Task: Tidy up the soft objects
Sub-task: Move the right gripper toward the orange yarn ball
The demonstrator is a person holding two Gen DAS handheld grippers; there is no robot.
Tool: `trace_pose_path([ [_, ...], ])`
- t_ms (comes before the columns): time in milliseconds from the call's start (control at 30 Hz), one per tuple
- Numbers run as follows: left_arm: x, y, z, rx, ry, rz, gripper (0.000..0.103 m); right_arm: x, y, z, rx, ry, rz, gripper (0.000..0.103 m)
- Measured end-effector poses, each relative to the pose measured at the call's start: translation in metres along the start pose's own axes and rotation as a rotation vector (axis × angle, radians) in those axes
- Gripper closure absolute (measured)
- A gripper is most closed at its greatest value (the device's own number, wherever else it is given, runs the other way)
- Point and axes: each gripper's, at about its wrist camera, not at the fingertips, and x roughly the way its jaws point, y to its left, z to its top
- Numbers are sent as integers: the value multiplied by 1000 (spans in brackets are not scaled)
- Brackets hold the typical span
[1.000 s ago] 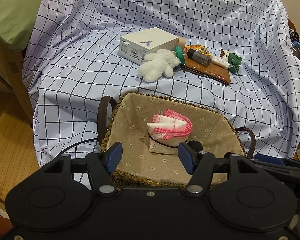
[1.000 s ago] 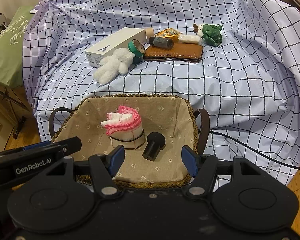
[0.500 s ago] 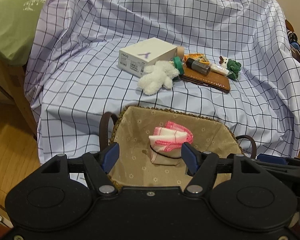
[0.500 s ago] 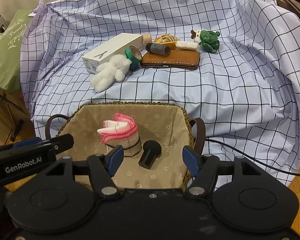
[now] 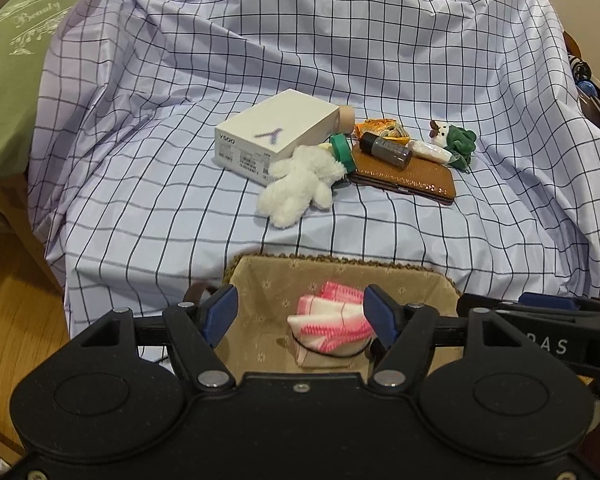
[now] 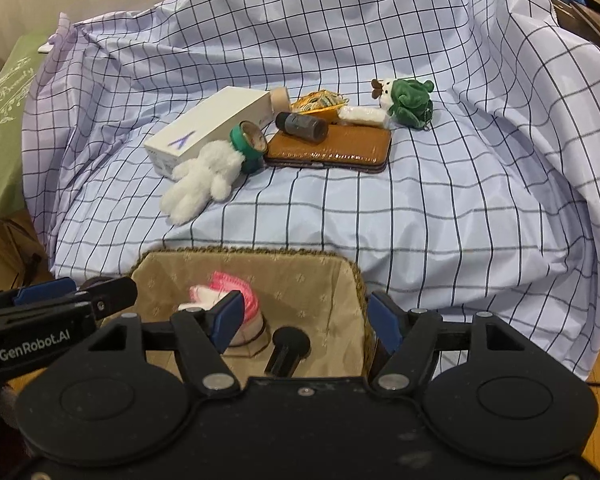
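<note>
Both grippers empty: left gripper (image 5: 300,314) spread, right gripper (image 6: 302,318) opening. Pink cloth (image 5: 332,326) in basket (image 6: 236,254); white plush (image 5: 300,188) outside, touching tape roll (image 5: 342,152). Risk: dragging neighbours along.

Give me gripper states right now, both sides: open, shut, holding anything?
Left gripper: open, holding nothing, over the basket.
Right gripper: jaws opening, nothing between the pads, also over the basket.
</note>
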Motion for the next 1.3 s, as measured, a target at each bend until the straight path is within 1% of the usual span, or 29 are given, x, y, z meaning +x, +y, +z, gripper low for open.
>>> trace_pose_path([
  [233, 23, -3, 25, 18, 13, -8, 38, 21, 2, 38, -17, -14, -26, 35],
  [533, 53, -9, 57, 31, 19, -48, 38, 53, 12, 99, -67, -57, -54, 35],
  [800, 77, -12, 80, 40, 20, -74, 38, 93, 36, 166, -152, -119, -86, 34],
  [900, 83, -12, 86, 41, 22, -84, 38, 114, 37, 196, -198, -135, -104, 33],
  [967, 87, -12, 90, 39, 25, -89, 38, 131, 37, 215, -222, -128, -99, 32],
  [1100, 95, -10, 95, 35, 32, -102, 38, 173, 36, 248, -254, -81, -100, 32],
  [1233, 101, -7, 99, 33, 35, -107, 38, 207, 40, 266, -292, -60, -121, 32],
  [1300, 105, -5, 101, 31, 38, -108, 38, 216, 42, 268, -315, -61, -123, 32],
])
